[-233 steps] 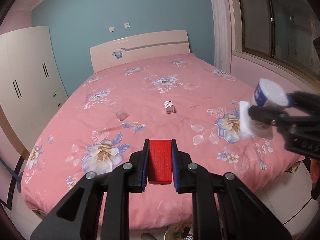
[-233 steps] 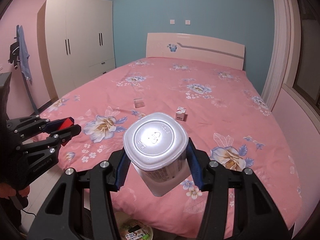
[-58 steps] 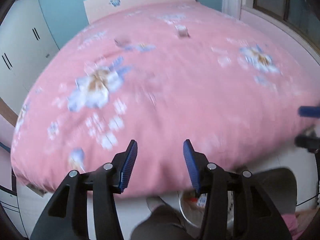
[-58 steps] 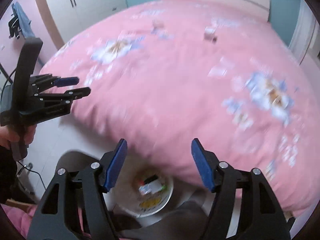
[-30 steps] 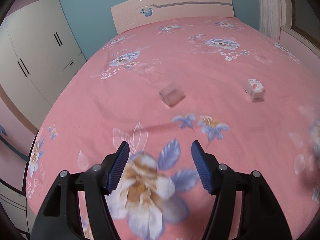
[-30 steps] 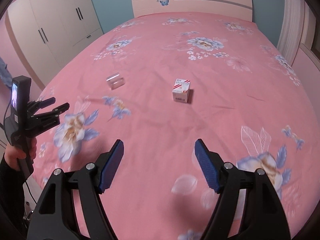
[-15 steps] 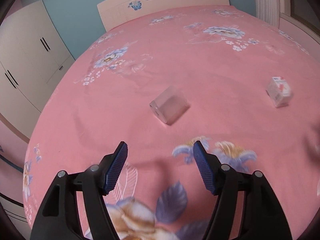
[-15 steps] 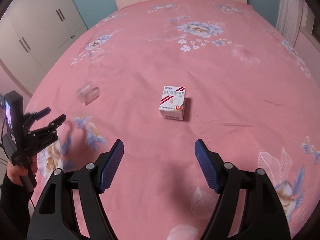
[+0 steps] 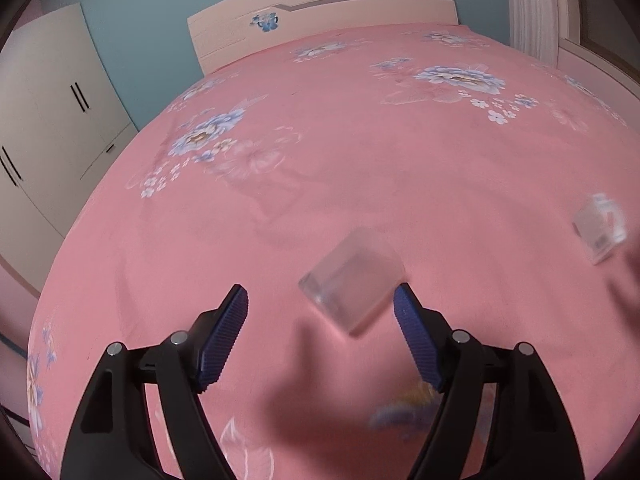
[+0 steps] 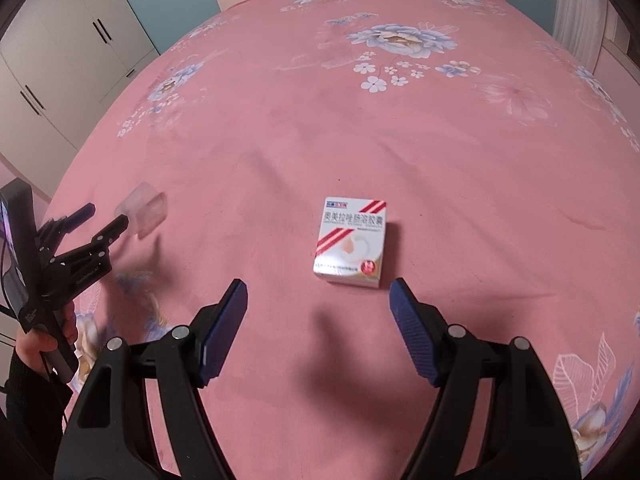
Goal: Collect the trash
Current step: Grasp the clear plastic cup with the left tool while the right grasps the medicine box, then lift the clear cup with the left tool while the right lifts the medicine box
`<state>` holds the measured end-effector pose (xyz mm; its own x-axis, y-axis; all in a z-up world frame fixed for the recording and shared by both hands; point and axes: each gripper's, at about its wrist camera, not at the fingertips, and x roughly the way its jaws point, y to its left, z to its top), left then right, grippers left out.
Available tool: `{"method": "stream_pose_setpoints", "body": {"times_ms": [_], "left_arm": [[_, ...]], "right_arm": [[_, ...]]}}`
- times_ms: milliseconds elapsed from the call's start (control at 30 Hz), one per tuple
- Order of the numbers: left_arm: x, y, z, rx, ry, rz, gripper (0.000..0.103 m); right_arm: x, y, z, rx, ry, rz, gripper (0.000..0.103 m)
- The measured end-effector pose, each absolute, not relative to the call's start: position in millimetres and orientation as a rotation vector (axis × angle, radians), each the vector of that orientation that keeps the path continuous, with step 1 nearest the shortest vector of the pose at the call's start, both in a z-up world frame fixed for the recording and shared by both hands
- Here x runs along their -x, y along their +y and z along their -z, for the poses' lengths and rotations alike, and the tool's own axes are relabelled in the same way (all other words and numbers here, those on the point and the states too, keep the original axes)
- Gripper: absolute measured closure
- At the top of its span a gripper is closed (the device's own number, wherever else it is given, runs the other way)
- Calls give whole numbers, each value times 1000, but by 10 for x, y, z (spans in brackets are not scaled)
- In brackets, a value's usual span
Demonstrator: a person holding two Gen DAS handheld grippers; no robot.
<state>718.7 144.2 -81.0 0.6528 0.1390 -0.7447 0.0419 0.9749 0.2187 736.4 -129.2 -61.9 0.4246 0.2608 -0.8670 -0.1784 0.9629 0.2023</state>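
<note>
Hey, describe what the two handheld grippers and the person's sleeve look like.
Each gripper, the right gripper and the left gripper, has black plastic arms with silver pivot bolts and ribbed dark-blue fingers. Seen from the right wrist, the left gripper carries a dark upright block on its handle and white lettering too small to read. A black sleeve and thin dark cable show.

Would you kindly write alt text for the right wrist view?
The open right claw hovers just short of a small white medicine box with red stripes, lying on a pink floral bedspread. At left, the open left claw nears a clear plastic box.
</note>
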Motion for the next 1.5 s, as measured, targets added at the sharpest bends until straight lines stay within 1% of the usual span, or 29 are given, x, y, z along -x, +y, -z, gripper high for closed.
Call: {"method": "stream_pose_setpoints", "body": {"times_ms": [167,267,467,567,600,667,767,800,833,867,900,933,1267,1500], "left_arm": [[-7351,1361,868,-255,846,-13,20],[-7432,1287,918,-288,841,-5,18],[-7582,1193,1104,-359,878,-31,18],[-7605,1201,1166,-347,891,-37,18],[-7611,1207,1179,-339,895,-38,19],[-7618,1225,1198,-311,906,-27,31],[-7618,1222,1217,-306,914,-27,31],[-7611,1220,1215,-306,915,-24,31],[-7604,1223,1210,-300,919,-20,31],[-7602,1226,1205,-296,920,-19,31],[-7592,1234,1194,-288,922,-18,31],[-7587,1239,1188,-279,924,-15,31],[-7278,1321,978,-166,916,16,31],[-6757,1237,647,-151,885,44,31]], "right_arm": [[-7503,-1220,741,-95,1112,-267,30],[-7590,-1179,815,-93,1114,-248,24],[-7718,-1171,873,-71,1080,-137,24],[-7789,-1219,955,-76,1095,-70,24],[-7818,-1238,1009,-88,1111,-60,24],[-7852,-1274,1069,-103,1117,-58,24],[-7906,-1330,1146,-106,1130,-46,24],[-7930,-1367,1177,-117,1132,-55,25],[-7938,-1389,1189,-123,1128,-61,29],[-7948,-1418,1202,-126,1124,-68,43],[-7956,-1437,1212,-124,1123,-79,54],[-7954,-1454,1218,-123,1122,-90,56],[-7644,-1506,1059,-112,1081,-143,57],[-7130,-1517,699,-80,1035,-183,57]]}}
